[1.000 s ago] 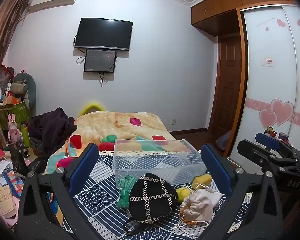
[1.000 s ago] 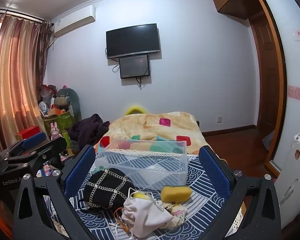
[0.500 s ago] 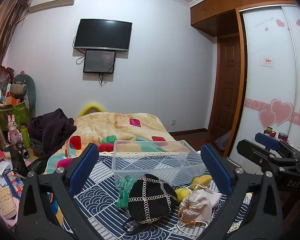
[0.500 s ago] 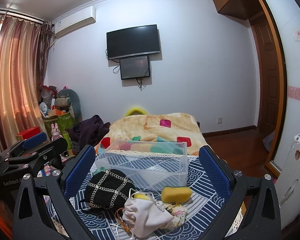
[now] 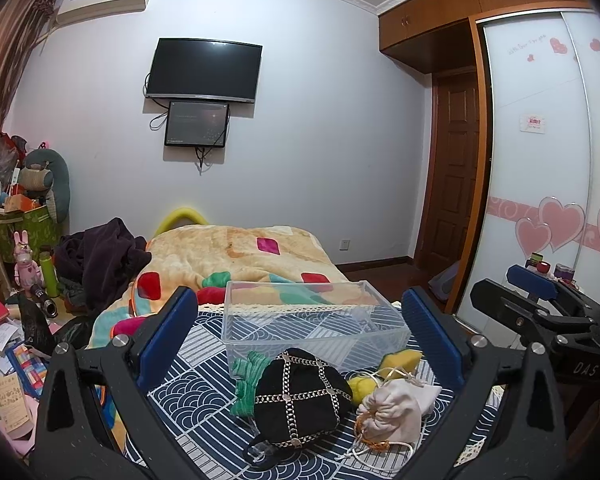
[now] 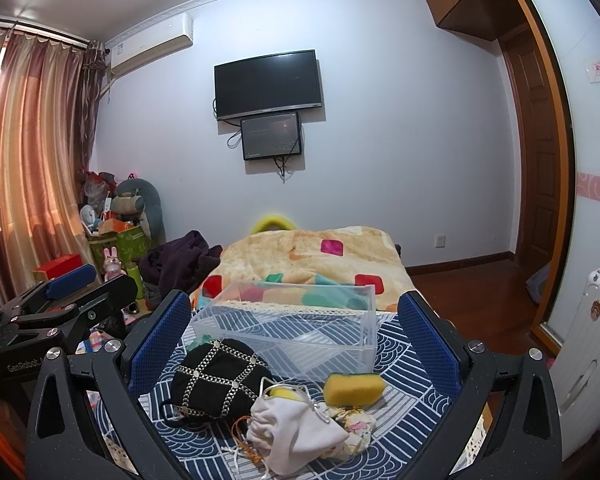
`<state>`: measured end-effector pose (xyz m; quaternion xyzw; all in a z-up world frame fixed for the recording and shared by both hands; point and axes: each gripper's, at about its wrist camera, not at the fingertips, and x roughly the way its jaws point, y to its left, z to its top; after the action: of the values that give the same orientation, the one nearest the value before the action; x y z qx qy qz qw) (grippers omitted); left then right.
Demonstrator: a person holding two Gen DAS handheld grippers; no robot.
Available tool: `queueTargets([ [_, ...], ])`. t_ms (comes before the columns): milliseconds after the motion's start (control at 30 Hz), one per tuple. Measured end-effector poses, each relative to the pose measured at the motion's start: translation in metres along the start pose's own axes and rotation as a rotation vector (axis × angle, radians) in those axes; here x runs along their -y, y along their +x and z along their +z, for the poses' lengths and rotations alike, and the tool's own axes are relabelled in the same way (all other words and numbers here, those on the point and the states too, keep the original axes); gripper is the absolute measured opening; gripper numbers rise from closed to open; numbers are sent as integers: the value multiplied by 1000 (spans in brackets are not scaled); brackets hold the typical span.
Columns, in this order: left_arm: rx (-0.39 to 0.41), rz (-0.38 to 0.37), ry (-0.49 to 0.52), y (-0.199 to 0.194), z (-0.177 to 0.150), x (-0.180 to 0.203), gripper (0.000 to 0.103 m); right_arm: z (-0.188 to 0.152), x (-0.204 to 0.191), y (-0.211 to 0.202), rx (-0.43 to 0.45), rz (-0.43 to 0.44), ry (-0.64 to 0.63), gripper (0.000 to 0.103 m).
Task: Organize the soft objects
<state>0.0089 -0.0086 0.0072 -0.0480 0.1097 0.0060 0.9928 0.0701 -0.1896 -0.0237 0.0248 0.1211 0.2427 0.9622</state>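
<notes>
Currently, in the left wrist view, the left gripper [image 5: 298,330] has its blue-padded jaws spread wide and holds nothing; it hangs above the blue-and-white patterned cloth surface [image 5: 188,396], aimed at the cluster of soft items. The clear rectangular plastic bin [image 5: 312,320] sits empty at the far side, probably as the receptacle, with the black chain-trimmed pouch [image 5: 300,396], green knitted fabric [image 5: 246,380] and cream drawstring bag [image 5: 392,408] lying loose just in front of it. In the right wrist view, the right gripper [image 6: 296,338] is likewise fully spread and empty. The yellow sponge block [image 6: 354,388] rests beside the bin's near wall. The bag's loose cords and orange string [image 6: 246,446] could snag. An orange patchwork blanket [image 6: 300,256] lies behind.
</notes>
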Motion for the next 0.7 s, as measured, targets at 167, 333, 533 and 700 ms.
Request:
queueTargets([
  [167,0,-5,-2,-7,0,6,103,2,-2,-1,2,1,-2,103],
  [333,10,-6,-8,-5,-5,3,103,1,-2,-1,2,2,-1,103],
  [533,-1,-15,-14,-9,-4,-3,103,1,-4,0,3,-2,-4,103],
  [700,-64,-14,-7,0,-12,-8,103,-3,-1,4,-14,-10,-3,103],
])
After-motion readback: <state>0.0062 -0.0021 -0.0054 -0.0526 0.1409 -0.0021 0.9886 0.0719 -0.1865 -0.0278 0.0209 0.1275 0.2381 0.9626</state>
